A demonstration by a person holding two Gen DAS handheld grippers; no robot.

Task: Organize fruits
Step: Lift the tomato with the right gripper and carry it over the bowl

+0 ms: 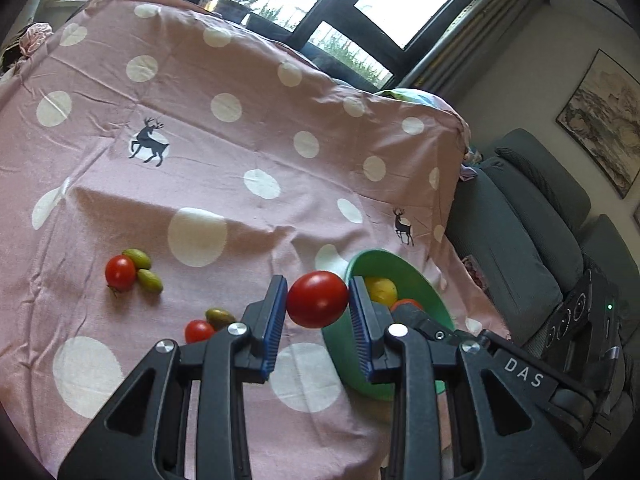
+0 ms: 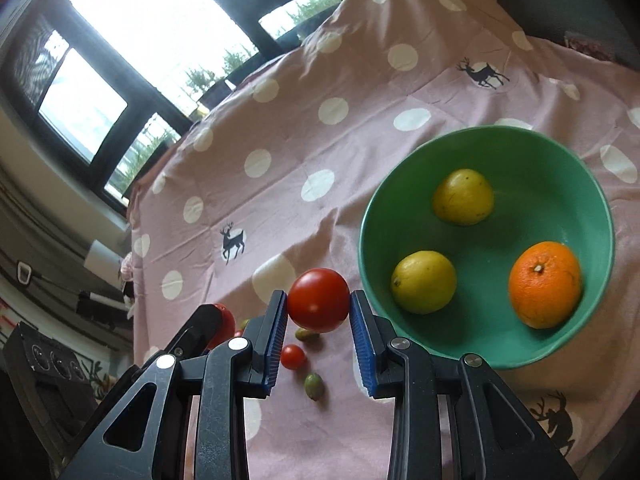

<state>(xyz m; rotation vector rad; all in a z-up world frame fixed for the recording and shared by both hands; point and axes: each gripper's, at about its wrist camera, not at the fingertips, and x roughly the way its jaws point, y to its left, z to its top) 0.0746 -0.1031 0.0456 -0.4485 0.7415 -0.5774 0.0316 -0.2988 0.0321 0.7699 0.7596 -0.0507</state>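
While lemons (image 2: 463, 197) and an orange (image 2: 545, 284) sit in the bowl (image 2: 592, 184), left tongs (image 1: 318, 300) and right tongs (image 2: 319, 300) each pinch a tomato (image 1: 317, 299).

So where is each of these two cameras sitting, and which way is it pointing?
Left wrist: on the left gripper, looking down past its fingers, shut on a tomato, over the tablecloth.
Right wrist: on the right gripper, pinching another tomato, facing the green bowl.
Shared: bowl, tablecloth, windows.
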